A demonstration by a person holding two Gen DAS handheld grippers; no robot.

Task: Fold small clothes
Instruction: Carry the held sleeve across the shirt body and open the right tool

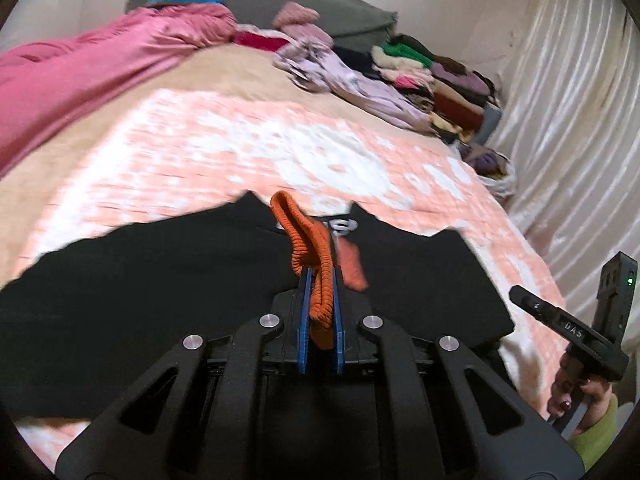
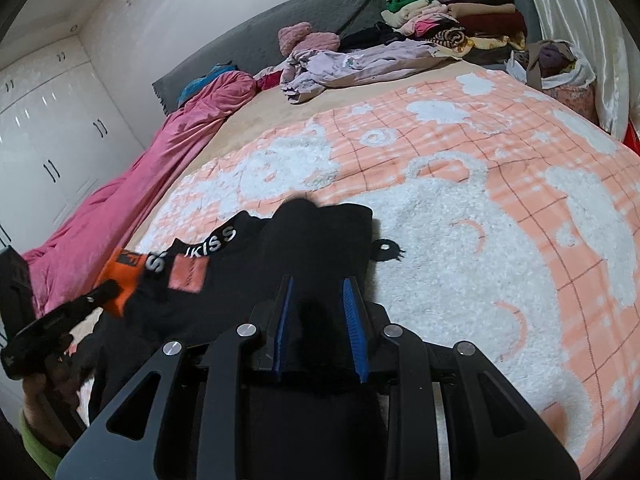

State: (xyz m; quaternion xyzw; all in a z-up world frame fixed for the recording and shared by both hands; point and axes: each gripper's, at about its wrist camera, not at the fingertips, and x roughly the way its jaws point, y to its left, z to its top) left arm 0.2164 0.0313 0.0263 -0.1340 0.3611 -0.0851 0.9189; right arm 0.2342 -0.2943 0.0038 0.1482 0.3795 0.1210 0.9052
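A small black garment (image 1: 160,304) with orange ribbed trim (image 1: 316,256) lies on the peach-and-white blanket (image 1: 240,148). My left gripper (image 1: 320,276) is shut on the orange ribbed trim and lifts it off the black cloth. In the right wrist view the same garment (image 2: 240,280) shows white lettering and an orange patch (image 2: 128,268). My right gripper (image 2: 318,284) is open, with black cloth lying between its blue pads (image 2: 354,320). The right gripper also shows at the right edge of the left wrist view (image 1: 576,328), and the left gripper at the left edge of the right wrist view (image 2: 60,320).
A pink quilt (image 2: 132,196) runs along the bed's left side. A lilac garment (image 2: 352,64) and a stack of folded clothes (image 2: 452,20) lie at the head of the bed. A bag of clothes (image 2: 560,64) and a white curtain (image 1: 572,120) are at the right.
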